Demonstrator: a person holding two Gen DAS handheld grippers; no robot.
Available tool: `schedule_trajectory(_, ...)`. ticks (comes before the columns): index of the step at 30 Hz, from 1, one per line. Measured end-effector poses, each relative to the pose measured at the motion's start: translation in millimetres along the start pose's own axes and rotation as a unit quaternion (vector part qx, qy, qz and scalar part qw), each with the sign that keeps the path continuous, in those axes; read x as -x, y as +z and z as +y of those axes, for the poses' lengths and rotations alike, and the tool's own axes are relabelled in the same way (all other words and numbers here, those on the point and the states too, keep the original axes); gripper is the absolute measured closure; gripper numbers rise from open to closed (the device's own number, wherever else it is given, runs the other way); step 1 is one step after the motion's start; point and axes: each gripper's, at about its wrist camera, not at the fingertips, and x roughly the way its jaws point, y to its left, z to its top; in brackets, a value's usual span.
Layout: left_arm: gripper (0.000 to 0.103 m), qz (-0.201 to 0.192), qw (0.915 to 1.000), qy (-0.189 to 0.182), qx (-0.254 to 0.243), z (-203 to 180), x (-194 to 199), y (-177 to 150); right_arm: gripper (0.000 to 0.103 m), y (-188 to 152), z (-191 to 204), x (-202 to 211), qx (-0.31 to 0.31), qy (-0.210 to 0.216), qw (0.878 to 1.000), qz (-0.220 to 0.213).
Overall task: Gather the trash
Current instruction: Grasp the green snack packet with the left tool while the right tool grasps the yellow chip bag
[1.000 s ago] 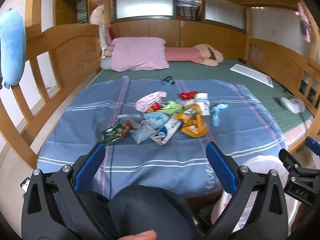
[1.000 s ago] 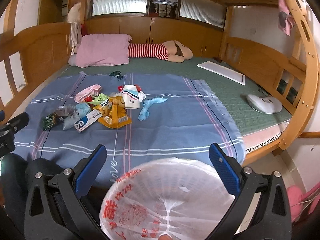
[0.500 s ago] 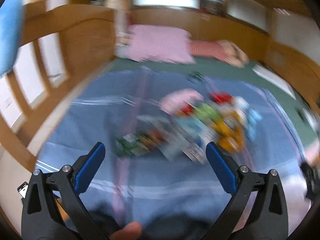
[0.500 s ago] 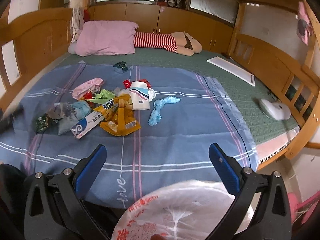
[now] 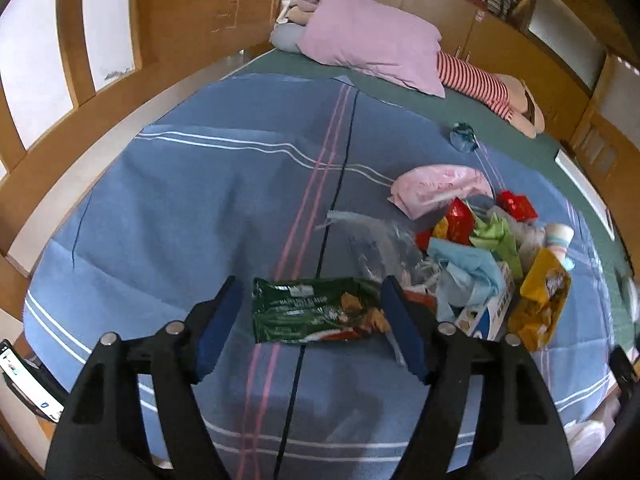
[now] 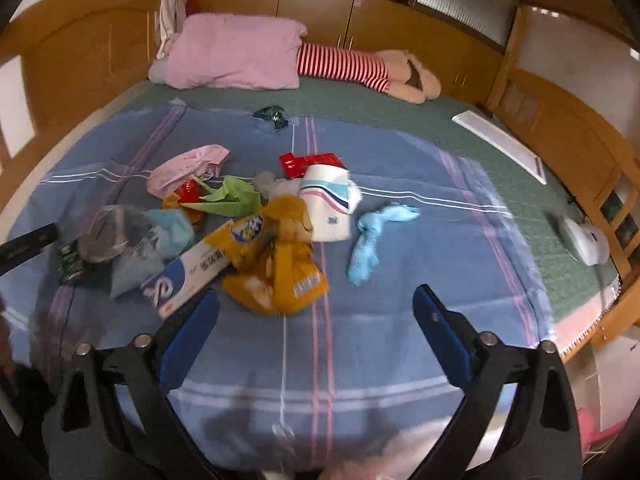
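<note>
A home bedroom; a wooden bunk bed frame (image 6: 560, 128) encloses a mattress with a blue striped sheet (image 5: 200, 200), a pink pillow (image 6: 236, 56) and a stuffed doll (image 6: 360, 68).

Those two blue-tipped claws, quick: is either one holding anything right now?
Left gripper: open, jaws just been closing, green snack wrapper between them, not pinched.
Right gripper: open, jaws just been closing slightly, nothing between them.

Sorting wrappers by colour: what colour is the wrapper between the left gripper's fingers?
Dark green wrapper, orange-red at one end; clearest in the left wrist view.
</note>
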Motion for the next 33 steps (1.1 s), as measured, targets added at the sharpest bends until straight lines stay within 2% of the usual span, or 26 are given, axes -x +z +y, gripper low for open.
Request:
schedule_trajectory(1,0.013,0.001,1.0000,0.002,0.007,5.1,-2.2,2.5,0.013,5.2,1.0,-10.4,-0.008,0.009,1.000,0.011)
schedule_trajectory(2,0.009,0.006,0.9999,0.002,0.012,9.0,-5.5,4.3,0.013,10.4,2.2,-22.8,-0.020,0.022,0.999,0.024)
schedule_trajectory(4,0.009,0.032,0.9992,-0.007,0.025,15.7,-14.2,5.5,0.013,17.8,5.1,-44.8,-0.028,0.028,0.998,0.043)
schedule_trajectory(5,0.009,0.045,0.9983,-0.013,0.034,18.8,-18.5,4.5,0.013,21.3,8.5,-61.3,-0.022,0.014,0.998,0.054)
schedule_trajectory(8,0.009,0.066,0.9964,-0.019,0.050,23.7,-27.1,1.1,0.013,22.0,15.0,-93.4,-0.014,0.012,0.996,0.083)
schedule_trajectory(9,0.009,0.066,0.9962,-0.019,0.053,25.0,-27.6,0.6,0.018,20.8,17.0,-98.6,-0.010,0.014,0.996,0.087)
schedule_trajectory(11,0.009,0.062,0.9960,-0.020,0.061,28.0,-28.2,1.6,0.076,13.0,17.6,-104.0,-0.005,0.022,0.994,0.109)
schedule_trajectory(13,0.009,0.059,0.9957,-0.018,0.070,31.6,-26.9,1.2,0.083,7.0,11.6,-98.8,-0.029,0.059,0.990,0.124)
schedule_trajectory(14,0.009,0.055,0.9955,-0.018,0.075,33.0,-26.1,1.6,0.083,2.4,5.2,-87.7,-0.042,0.089,0.988,0.121)
schedule_trajectory(15,0.009,0.050,0.9955,-0.018,0.078,34.4,-24.8,2.3,0.083,-0.1,2.8,-80.7,-0.042,0.094,0.988,0.119)
schedule_trajectory(18,0.009,0.040,0.9966,-0.020,0.070,27.8,-25.1,9.7,0.083,-9.8,-8.1,-58.1,-0.036,0.089,0.988,0.119)
schedule_trajectory(21,0.006,0.055,0.9968,-0.048,0.031,8.7,-35.3,18.4,0.080,-16.5,-14.9,-50.1,-0.030,0.087,0.987,0.130)
schedule_trajectory(22,0.005,0.067,0.9962,-0.055,0.012,1.4,-40.2,18.1,0.071,-19.6,-17.4,-47.7,-0.028,0.081,0.988,0.128)
schedule_trajectory(23,0.005,0.078,0.9953,-0.057,-0.002,-4.2,-44.1,16.7,0.054,-20.7,-18.3,-46.2,-0.029,0.077,0.989,0.125)
schedule_trajectory(25,0.005,0.105,0.9916,-0.061,-0.044,-19.7,-54.4,10.6,0.032,-22.1,-20.9,-46.5,-0.034,0.074,0.990,0.115)
schedule_trajectory(30,0.006,0.144,0.9846,-0.052,-0.084,-35.8,-80.1,4.0,0.031,-27.9,-4.7,-72.4,-0.003,0.063,0.989,0.134)
schedule_trajectory(31,0.011,0.156,0.9827,-0.050,-0.086,-37.3,-85.2,0.7,0.032,-30.5,-2.0,-77.7,-0.001,0.060,0.988,0.141)
schedule_trajectory(32,0.024,0.163,0.9818,-0.045,-0.087,-36.8,-88.4,-2.1,0.037,-33.8,-0.5,-81.6,-0.004,0.063,0.987,0.144)
schedule_trajectory(33,0.032,0.168,0.9811,-0.039,-0.087,-35.2,-90.6,-4.9,0.045,-36.6,0.5,-81.8,-0.007,0.072,0.987,0.145)
